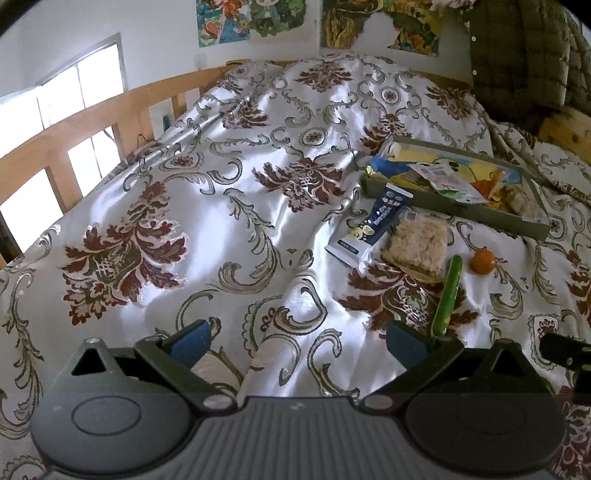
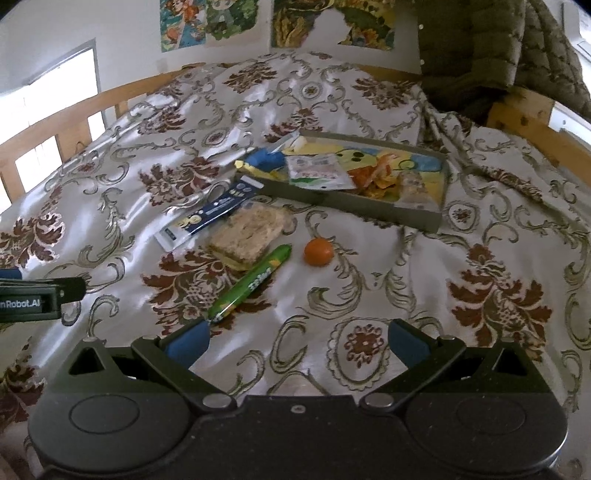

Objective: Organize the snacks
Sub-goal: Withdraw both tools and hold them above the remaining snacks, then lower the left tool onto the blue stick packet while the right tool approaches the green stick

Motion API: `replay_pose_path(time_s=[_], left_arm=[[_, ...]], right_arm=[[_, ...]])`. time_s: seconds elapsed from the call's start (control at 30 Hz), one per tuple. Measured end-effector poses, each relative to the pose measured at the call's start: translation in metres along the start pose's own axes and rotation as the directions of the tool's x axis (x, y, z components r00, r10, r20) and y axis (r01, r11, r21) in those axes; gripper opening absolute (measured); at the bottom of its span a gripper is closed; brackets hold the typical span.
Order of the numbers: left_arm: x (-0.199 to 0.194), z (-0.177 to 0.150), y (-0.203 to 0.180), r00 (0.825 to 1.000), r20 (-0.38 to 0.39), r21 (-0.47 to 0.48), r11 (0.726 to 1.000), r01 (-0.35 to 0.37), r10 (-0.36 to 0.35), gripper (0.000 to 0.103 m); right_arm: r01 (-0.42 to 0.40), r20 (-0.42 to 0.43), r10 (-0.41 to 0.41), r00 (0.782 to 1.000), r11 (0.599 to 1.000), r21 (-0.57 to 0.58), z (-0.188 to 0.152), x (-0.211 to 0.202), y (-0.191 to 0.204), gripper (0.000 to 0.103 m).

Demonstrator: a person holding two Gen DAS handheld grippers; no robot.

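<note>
On the bed: a white bedspread (image 1: 236, 206) with dark red flowers and grey scrolls is spread under everything; wooden rails (image 1: 92, 122) are seen along the far left side.
Tray: a shallow grey-green tray (image 2: 354, 206) with a cartoon picture on its floor is set on the bedspread, toward the far right in the left wrist view.
Inside the tray: a blue wrapper (image 2: 267, 159) is seen at the left end, a white packet (image 2: 317, 171) in the middle, an orange wrapper (image 2: 376, 177) to its right, and a clear packet (image 2: 415, 188) at the right end.
Dark blue packet: a dark blue and white packet (image 1: 373, 225) is laid flat just outside the tray, its top end touching the tray's near wall.
Rice cake: a clear-wrapped pale block (image 1: 417, 245) is laid beside the blue packet, partly over its edge.
Green stick: a long green wrapped stick (image 2: 251, 282) is laid slanting, its upper end by the pale block.
Orange: a small orange (image 2: 318, 251) is set alone, near the stick's upper end and in front of the tray.
Left gripper (image 1: 297, 338): fingers are spread wide, nothing held, above bare bedspread; the green stick's lower end is seen just beside its right pad.
Right gripper (image 2: 297, 338): fingers are spread wide, nothing held; the stick's lower end is seen at its left pad, and contact cannot be told.
Wall: coloured posters (image 1: 255, 18) are hung behind the bed, and a quilted green jacket (image 1: 524, 55) is hung at the right.
</note>
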State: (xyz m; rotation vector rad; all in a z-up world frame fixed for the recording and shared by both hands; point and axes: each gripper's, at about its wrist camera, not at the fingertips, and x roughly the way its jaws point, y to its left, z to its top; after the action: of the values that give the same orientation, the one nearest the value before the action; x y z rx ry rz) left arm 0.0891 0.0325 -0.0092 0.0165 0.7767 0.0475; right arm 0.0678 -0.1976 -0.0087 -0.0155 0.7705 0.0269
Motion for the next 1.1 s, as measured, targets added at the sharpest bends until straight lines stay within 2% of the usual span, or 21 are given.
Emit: replay_pose_path(time_s=[0.3, 0.6, 0.83, 1.1], left_arm=[[-0.001, 0.0, 0.001, 1.0, 0.006, -0.001, 1.0, 0.003, -0.003, 0.103], [0.01, 0.016, -0.001, 1.0, 0.023, -0.001, 1.0, 0.009, -0.009, 0.103], [0.03, 0.028, 0.001, 0.999, 0.024, 0.031, 0.999, 0.027, -0.028, 0.103], [0.076, 0.047, -0.005, 0.998, 0.038, 0.12, 0.992, 0.049, -0.054, 0.103]], right_arm=[[-0.002, -0.007, 0.002, 1.0, 0.999, -0.033, -0.002, 0.003, 0.008, 0.102], [-0.023, 0.022, 0.023, 1.0, 1.0, -0.004, 0.007, 0.012, 0.005, 0.102], [-0.044, 0.041, 0.044, 0.998, 0.999, -0.007, 0.016, 0.026, 0.005, 0.102], [-0.111, 0.058, 0.111, 0.992, 0.994, -0.002, 0.025, 0.047, 0.006, 0.102]])
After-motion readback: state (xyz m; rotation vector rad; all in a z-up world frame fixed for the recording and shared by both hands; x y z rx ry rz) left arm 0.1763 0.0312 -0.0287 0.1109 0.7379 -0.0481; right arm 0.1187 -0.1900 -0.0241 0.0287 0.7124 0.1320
